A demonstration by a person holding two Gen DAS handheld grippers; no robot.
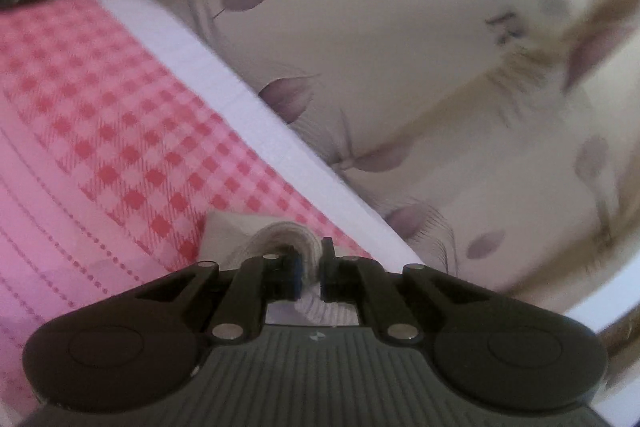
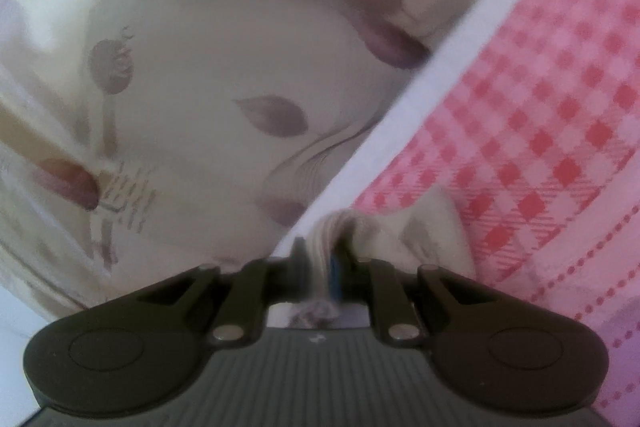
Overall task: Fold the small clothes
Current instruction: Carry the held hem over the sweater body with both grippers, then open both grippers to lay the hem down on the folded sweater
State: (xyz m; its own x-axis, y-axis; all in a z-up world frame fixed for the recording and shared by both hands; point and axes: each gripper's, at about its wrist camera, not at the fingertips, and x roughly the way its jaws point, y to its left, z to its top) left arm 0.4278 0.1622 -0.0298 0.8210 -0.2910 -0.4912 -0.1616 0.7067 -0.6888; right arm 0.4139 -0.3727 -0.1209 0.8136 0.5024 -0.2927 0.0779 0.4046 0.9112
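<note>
Left gripper (image 1: 308, 273) and right gripper (image 2: 320, 267) each clamp the cream garment (image 2: 432, 227) (lower centre) over the pink checked cloth (image 1: 100, 131).

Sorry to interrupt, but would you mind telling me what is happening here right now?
A person is holding a small cream ribbed garment with both handheld grippers. The left gripper and the right gripper are each shut on a bunched edge of it. It hangs over the pink checked cloth on a white-edged surface, beside cream leaf-print bedding. No fold is visible yet.
</note>
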